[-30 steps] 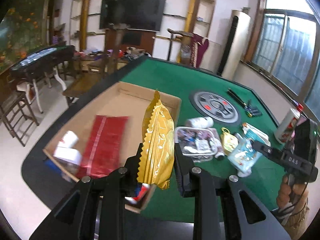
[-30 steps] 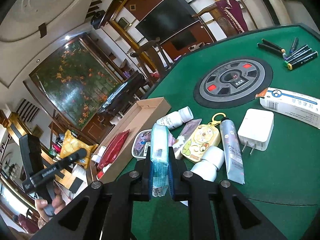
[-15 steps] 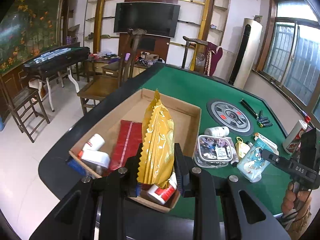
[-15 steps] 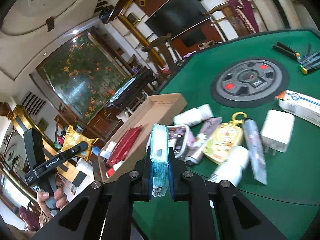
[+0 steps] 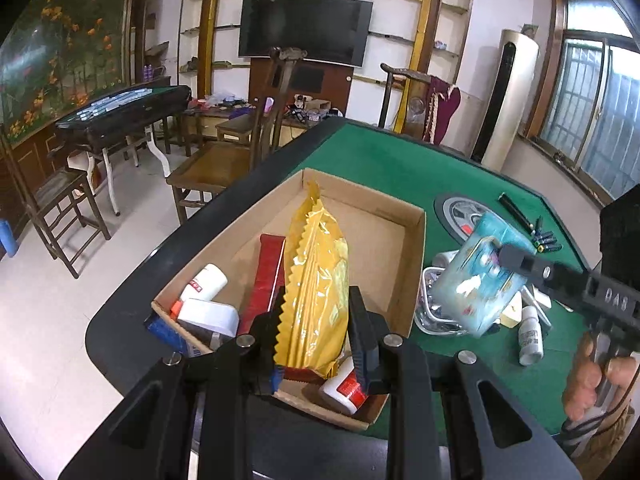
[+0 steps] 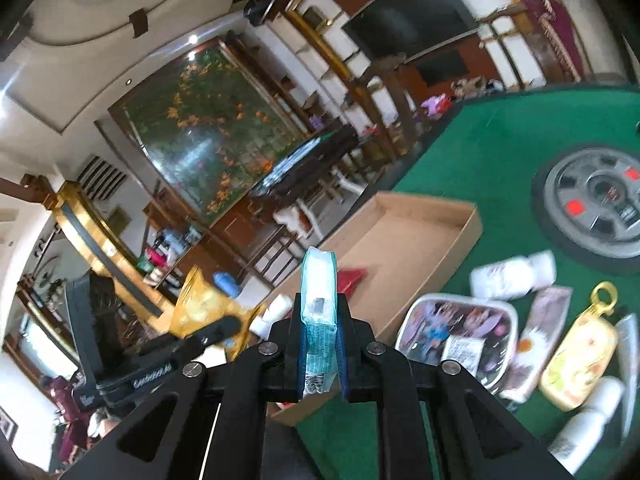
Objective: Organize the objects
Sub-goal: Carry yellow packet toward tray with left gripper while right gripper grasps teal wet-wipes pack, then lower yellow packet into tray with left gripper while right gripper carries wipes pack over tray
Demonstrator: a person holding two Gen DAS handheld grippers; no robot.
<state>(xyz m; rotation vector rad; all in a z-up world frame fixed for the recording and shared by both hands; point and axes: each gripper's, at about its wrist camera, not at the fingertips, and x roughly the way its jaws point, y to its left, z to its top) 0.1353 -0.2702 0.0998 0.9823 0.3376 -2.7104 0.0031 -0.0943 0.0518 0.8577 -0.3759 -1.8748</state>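
Left wrist view: my left gripper (image 5: pixel 316 328) is clamping a gold pouch (image 5: pixel 316 292), jaws narrow on its lower half. The pouch is standing upright, long axis running away from me, and it is hanging directly over the box (image 5: pixel 416 264). Inside the box, below and left of the pouch, a red packet (image 5: pixel 268 268) and a white bottle (image 5: pixel 206 282) are already lying. The open cardboard floor is lying ahead, toward the far wall (that is where I am judging the pouch fits). My right gripper (image 5: pixel 500 256) is showing at the right, carrying a teal pack (image 5: pixel 480 280) above the loose items on the green table (image 5: pixel 400 164), just outside the box's right wall.

Right wrist view: my right gripper (image 6: pixel 320 340) is pinching the teal pack (image 6: pixel 318 312) edge-on, jaws nearly together on it. The box (image 6: pixel 464 240) is lying ahead and slightly right, long axis running away toward the table edge. The gold pouch (image 6: pixel 200 308) is sitting to the left (blurred). Judging by this, the left hand is nearer to a drop; the right still needs to cross the box wall.
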